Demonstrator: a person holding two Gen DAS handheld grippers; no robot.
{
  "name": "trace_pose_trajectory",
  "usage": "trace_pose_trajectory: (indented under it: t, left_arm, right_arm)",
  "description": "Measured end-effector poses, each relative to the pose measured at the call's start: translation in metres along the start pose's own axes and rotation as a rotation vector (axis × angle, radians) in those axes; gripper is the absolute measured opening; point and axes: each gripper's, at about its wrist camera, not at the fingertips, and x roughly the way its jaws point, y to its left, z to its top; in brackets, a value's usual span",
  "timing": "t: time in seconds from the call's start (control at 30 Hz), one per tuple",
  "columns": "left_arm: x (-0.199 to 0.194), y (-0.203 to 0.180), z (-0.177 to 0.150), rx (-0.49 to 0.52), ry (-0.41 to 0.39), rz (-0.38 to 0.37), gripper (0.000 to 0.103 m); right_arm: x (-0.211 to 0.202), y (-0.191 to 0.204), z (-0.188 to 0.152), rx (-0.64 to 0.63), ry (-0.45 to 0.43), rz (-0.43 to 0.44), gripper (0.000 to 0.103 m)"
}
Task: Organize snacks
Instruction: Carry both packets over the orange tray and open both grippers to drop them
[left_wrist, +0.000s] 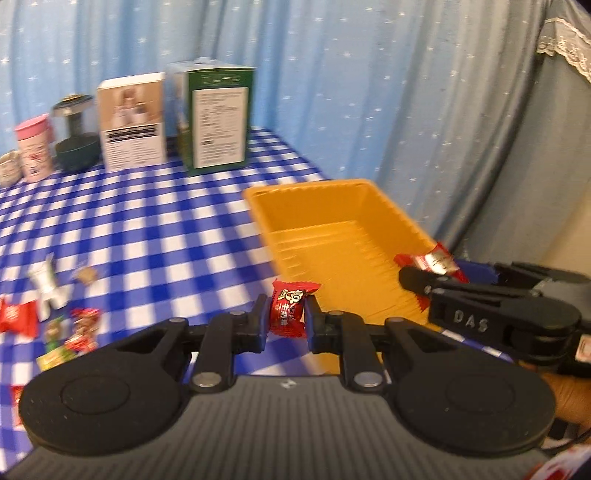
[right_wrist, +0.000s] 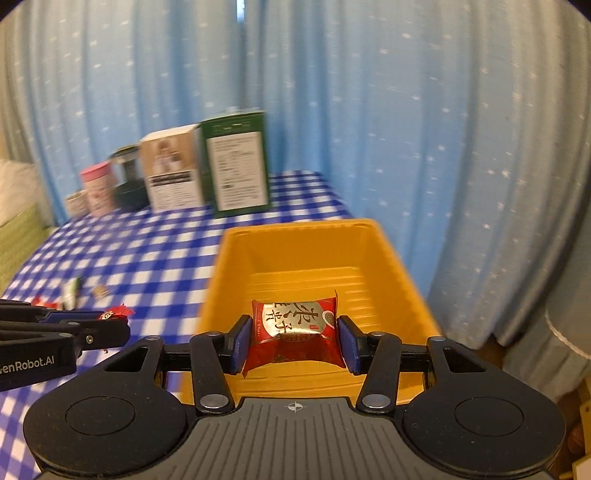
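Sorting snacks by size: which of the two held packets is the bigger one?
The red and silver packet in the right gripper; it spreads those fingers wide, while the left gripper pinches a small red candy.

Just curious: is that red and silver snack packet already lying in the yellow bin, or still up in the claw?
Apart. The right wrist view shows the red and silver snack packet clamped between the right gripper pads, above the yellow bin.

Small red candy (left_wrist: 289, 313) – clamped upright; red-silver snack packet (right_wrist: 295, 334) – clamped over empty orange bin (right_wrist: 258, 254).
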Motion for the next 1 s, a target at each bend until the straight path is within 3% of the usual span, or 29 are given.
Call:
trace_pose_trajectory:
  t: [0.4, 0.43, 0.47, 0.53, 0.7, 1.0]
  left_arm:
    - [0.044, -0.032, 0.012, 0.066, 0.028, -0.039, 0.018]
    - [0.046, -0.033, 0.012, 0.068, 0.031, -0.042, 0.019]
    - [0.047, -0.032, 0.012, 0.07, 0.033, -0.037, 0.028]
    - [0.047, -0.029, 0.011, 0.073, 0.029, -0.021, 0.035]
    - [0.035, -0.017, 0.005, 0.051, 0.026, 0.028, 0.036]
    - [0.008, 0.009, -0.008, -0.002, 0.015, 0.085, 0.05]
  right_arm:
    - [0.011, -0.048, -0.002, 0.098, 0.006, -0.055, 0.05]
    - [0.012, -0.048, -0.001, 0.1, 0.007, -0.054, 0.05]
    - [0.012, -0.049, -0.001, 0.102, 0.006, -0.055, 0.05]
    - [0.013, -0.051, -0.002, 0.108, 0.01, -0.053, 0.05]
    - [0.017, -0.049, -0.001, 0.116, 0.024, -0.043, 0.05]
    - [0.023, -0.037, 0.0, 0.126, 0.03, 0.009, 0.052]
